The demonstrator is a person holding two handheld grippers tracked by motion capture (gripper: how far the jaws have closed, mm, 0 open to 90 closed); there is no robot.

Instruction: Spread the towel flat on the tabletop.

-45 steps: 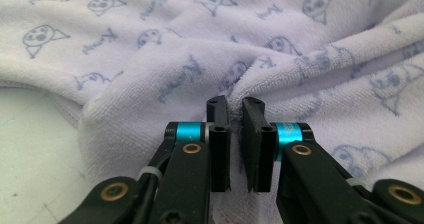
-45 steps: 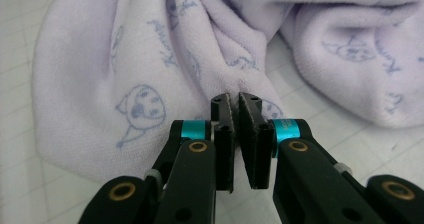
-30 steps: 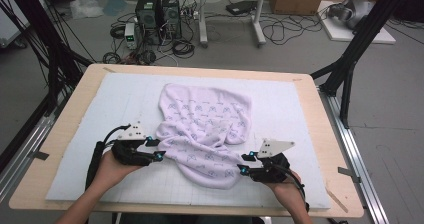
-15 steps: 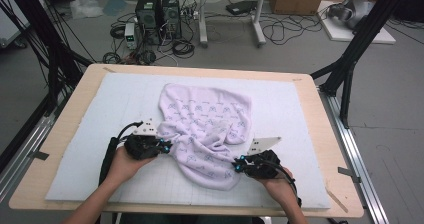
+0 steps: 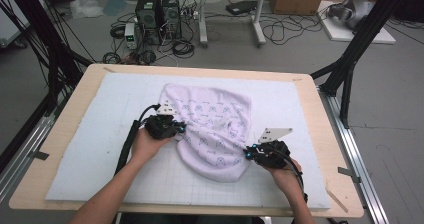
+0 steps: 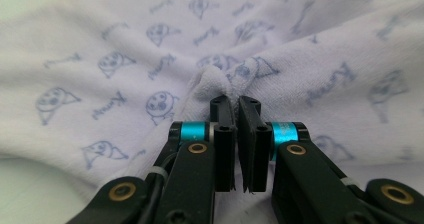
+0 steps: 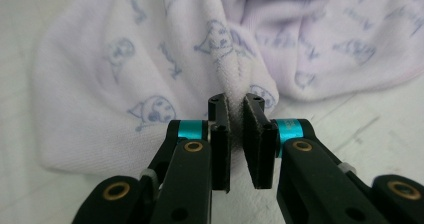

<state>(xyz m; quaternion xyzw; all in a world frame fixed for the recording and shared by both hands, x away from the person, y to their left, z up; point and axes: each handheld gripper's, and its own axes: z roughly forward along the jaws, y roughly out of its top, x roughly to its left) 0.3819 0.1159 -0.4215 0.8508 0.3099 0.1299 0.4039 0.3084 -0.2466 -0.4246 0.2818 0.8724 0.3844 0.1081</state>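
High view: the soft towel (image 5: pixel 212 129) lies bunched between both grippers. The left gripper (image 5: pixel 180 128) pinches a fold right at its tips, and the right gripper (image 5: pixel 248 153) pinches another. I think both should hold tight and pull apart slowly to spread it flat. Blue writing on the towel is too blurry to read.

Bright even light, soft shadows, gripper views blurred at edges
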